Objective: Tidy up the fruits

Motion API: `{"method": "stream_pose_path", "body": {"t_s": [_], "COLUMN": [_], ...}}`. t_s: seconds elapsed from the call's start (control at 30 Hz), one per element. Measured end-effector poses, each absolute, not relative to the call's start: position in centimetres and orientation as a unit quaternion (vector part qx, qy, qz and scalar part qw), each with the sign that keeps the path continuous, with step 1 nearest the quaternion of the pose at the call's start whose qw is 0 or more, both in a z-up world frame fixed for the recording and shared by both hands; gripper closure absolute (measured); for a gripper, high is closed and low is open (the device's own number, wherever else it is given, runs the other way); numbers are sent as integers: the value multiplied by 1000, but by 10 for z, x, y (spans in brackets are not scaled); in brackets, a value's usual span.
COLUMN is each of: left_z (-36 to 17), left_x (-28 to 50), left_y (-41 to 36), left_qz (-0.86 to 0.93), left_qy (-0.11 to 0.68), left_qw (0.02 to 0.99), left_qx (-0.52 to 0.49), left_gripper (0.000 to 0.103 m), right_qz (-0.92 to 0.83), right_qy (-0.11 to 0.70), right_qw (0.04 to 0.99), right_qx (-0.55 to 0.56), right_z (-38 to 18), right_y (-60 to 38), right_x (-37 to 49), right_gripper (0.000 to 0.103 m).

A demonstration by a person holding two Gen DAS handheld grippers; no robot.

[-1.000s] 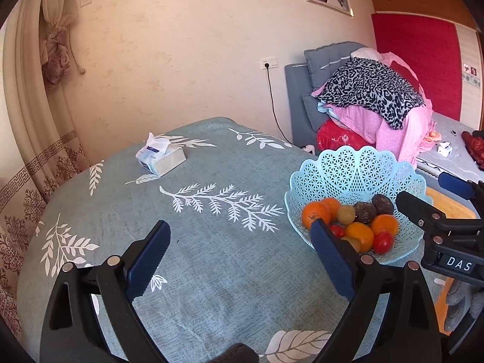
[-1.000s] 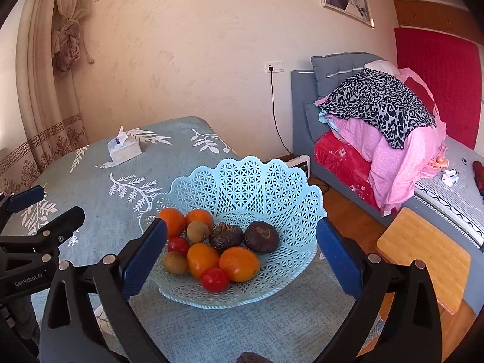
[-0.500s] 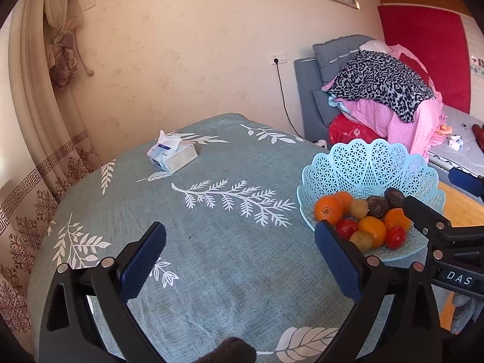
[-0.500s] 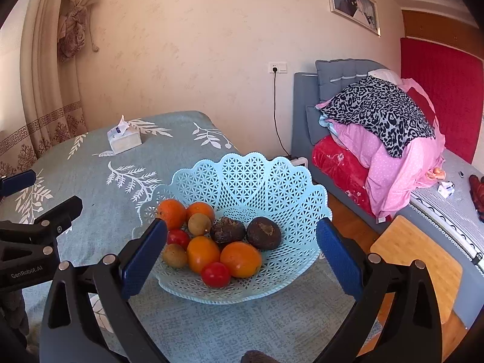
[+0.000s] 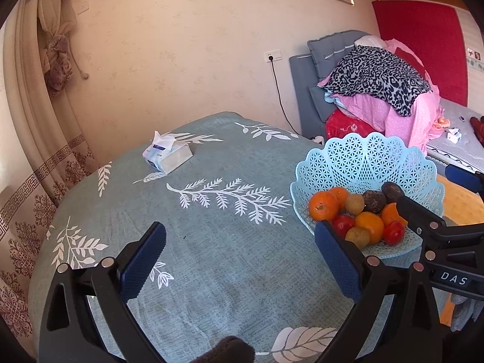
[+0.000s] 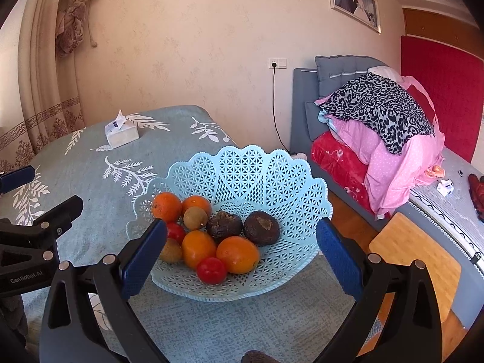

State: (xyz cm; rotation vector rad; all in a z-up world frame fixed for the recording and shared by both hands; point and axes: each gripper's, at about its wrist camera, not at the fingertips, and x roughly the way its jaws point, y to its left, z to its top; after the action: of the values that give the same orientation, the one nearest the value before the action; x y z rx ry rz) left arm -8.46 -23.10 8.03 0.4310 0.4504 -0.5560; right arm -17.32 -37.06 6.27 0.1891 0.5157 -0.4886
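Two wrist cameras look across a table [image 5: 211, 257] under a teal cloth with white leaf prints, and the landmark for everything is a pale blue lattice fruit basket [image 5: 367, 160]

Left wrist view: the left gripper [image 5: 240, 252] hangs over bare cloth to the left of the basket, its blue-padded jaws spread as wide as they go, with nothing between them. The basket stands near the table's right edge and holds a heap of fruit: oranges [image 5: 323, 206], red tomato-like fruit [image 5: 342, 223], small tan fruit [image 5: 354, 204] and dark wrinkled ones [image 5: 374, 201]. The right gripper's black frame reaches in beside the basket's right side and hides part of its rim. Far to the basket's left and further back lies a tissue pack [image 5: 168, 155]. No loose fruit shows on the cloth

Right wrist view: the right gripper [image 6: 241, 252] points straight at the basket [image 6: 251, 171], jaws wide apart and empty; the near rim and the front fruit sit in the gap between the pads, but the pads press on nothing. Only this view shows the whole heap: about ten pieces, the two dark fruits [image 6: 261, 227] toward the basket's right, an orange [image 6: 238, 254] and a small red fruit [image 6: 211, 270] at the front. The floor and bed lie beyond the basket's right

All visible fruit is in the basket already. My reading is that gathering is finished, or that sorting out of the basket has not started; which one cannot be told from here
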Motion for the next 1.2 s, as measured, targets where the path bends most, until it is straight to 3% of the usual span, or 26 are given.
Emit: {"method": "stream_pose_path", "body": {"t_s": [1.2], "left_z": [68], "left_x": [-92], "left_y": [-247], "left_qz": [-279], "left_qy": [208], "left_qw": [906], "left_qx": [242], "left_gripper": [5], "right_qz": [-257], "right_qy": [264], "right_qw": [926], "right_qx": [81], "right_z": [51], "right_y": [-376], "right_x": [-173], "right_gripper": [3]}}
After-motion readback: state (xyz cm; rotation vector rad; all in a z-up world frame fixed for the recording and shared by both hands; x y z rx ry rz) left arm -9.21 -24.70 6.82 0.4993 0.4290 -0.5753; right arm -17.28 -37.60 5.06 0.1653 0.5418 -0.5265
